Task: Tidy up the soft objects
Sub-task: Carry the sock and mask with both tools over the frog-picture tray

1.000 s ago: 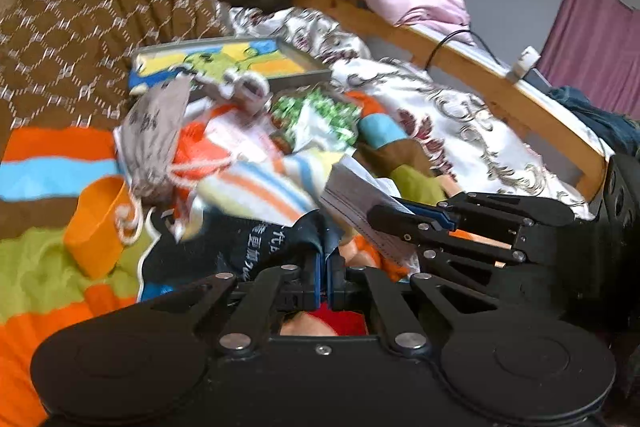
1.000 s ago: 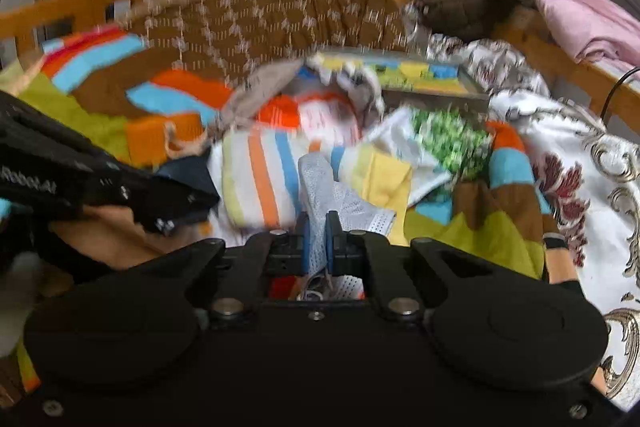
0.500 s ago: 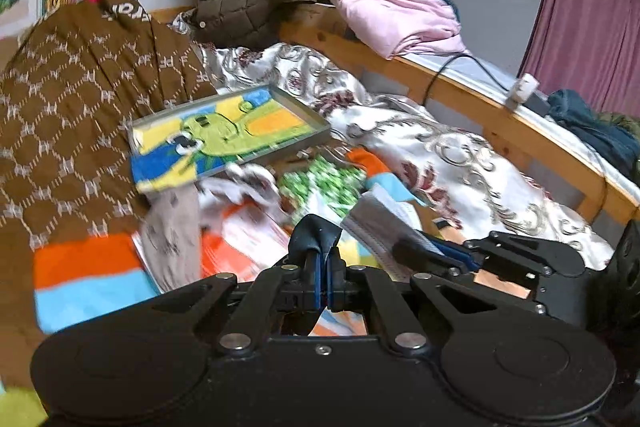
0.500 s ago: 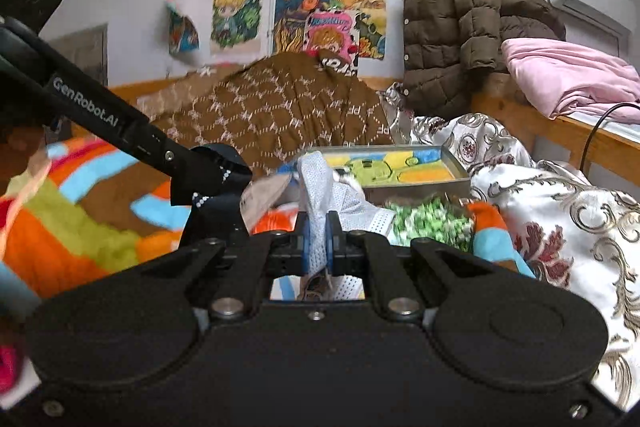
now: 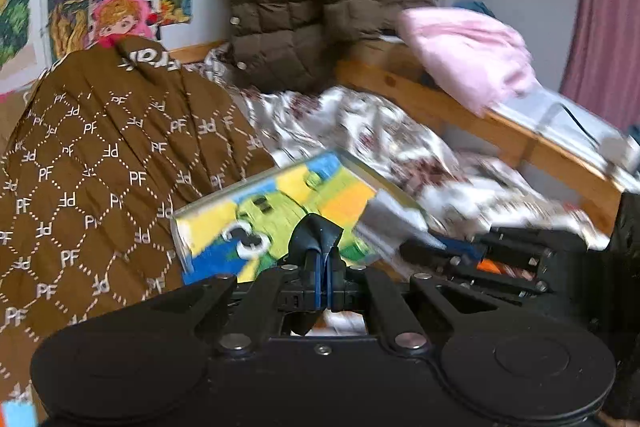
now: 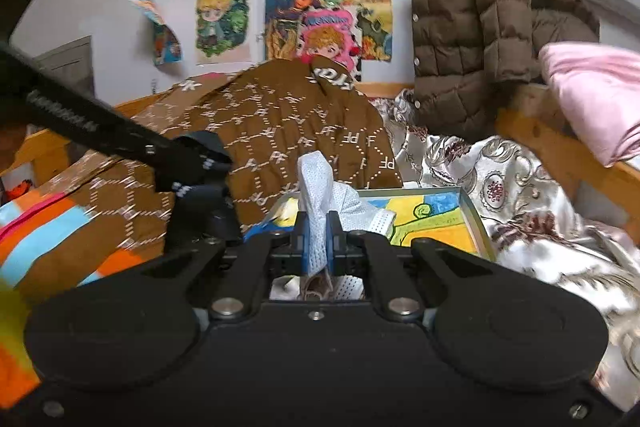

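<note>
Left gripper (image 5: 322,269): jaws clamped on dark sock (image 5: 316,231), held in air near tray (image 5: 280,203).
Right gripper (image 6: 318,243): jaws clamped on pale mesh sock (image 6: 320,183), lifted, near edge of tray, which lies just beyond on bed (image 6: 520,163).
Tray floor where visible shows only coloured picture; part hidden behind socks.
Judgement: both pickups done, neither sock placed yet.
Left to do: carry over tray, release both.
Other loose items not in view; remaining count unknown.
</note>
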Demonstrator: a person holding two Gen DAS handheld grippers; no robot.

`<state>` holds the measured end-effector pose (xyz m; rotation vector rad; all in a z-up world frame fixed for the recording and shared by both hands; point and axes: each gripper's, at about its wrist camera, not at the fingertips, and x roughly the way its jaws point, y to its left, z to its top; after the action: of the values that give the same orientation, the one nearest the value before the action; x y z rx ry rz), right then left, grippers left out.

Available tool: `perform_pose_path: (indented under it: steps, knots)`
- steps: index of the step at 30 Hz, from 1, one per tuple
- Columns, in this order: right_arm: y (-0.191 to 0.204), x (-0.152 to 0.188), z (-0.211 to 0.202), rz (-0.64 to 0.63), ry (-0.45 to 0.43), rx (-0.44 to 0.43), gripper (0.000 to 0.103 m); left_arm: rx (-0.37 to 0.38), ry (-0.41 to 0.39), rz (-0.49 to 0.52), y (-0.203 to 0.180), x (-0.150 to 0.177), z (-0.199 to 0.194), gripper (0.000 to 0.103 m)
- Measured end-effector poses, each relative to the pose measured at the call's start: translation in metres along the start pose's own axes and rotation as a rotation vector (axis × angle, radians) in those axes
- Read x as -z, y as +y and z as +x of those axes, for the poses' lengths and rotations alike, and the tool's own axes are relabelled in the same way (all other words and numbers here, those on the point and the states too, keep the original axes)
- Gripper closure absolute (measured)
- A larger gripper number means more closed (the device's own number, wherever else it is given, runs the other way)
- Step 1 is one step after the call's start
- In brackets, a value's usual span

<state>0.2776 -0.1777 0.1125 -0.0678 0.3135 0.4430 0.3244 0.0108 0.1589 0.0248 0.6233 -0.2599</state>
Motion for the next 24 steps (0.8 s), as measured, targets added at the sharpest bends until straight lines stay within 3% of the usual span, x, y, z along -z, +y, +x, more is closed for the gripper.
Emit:
perform_pose_path:
  steps: [4, 12, 17, 24]
  knots:
    - [-0.025, 0.002, 0.068, 0.075, 0.038, -0.013, 0.100, -0.006, -0.007, -0.032, 0.024, -0.010, 0.050, 0.101]
    - [-0.039, 0.021, 0.141, 0.142, 0.164, 0.023, 0.099, 0.032, 0.024, -0.124, 0.049, 0.000, 0.147, 0.101]
    - [-0.053, 0.036, 0.173, 0.216, 0.257, 0.060, 0.099, 0.073, 0.067, -0.198, 0.060, 0.014, 0.182, 0.101]
    - [-0.057, 0.038, 0.216, 0.189, 0.340, 0.086, 0.098, 0.081, 0.157, -0.267, 0.073, 0.033, 0.210, 0.101]
